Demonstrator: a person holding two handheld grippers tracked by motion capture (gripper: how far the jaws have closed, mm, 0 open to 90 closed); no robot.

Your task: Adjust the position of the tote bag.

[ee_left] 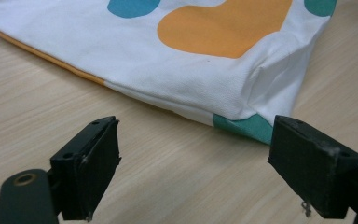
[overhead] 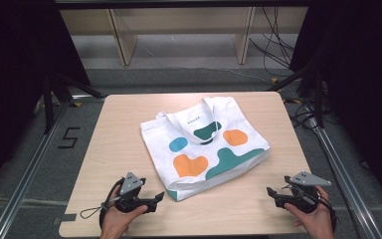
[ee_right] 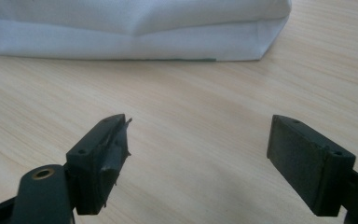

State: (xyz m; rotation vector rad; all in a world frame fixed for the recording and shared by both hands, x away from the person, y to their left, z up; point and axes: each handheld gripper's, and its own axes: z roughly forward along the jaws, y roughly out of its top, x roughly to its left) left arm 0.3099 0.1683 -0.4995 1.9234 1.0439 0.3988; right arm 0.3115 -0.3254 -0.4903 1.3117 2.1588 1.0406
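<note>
Tote bag [overhead: 204, 144]: white woven cloth, matt, soft, w/ creases & stitched seams; printed blobs in orange, teal & blue look flat, no sheen. Table [overhead: 129, 124]: pale wood-grain laminate, smooth, slight satin reflection in the gripper views. Left gripper [ee_left: 193, 161] fingers [ee_left: 91, 163]: black matt plastic, hard-edged, screw holes on top, pad faces dull & a bit scuffed. Right gripper [ee_right: 198, 161] fingers [ee_right: 307, 161]: same black matt plastic; left pad's rubbery lining looks frayed, rough at the edge. Grey plates on top of both grippers: matt, smooth, prob. plastic.
</note>
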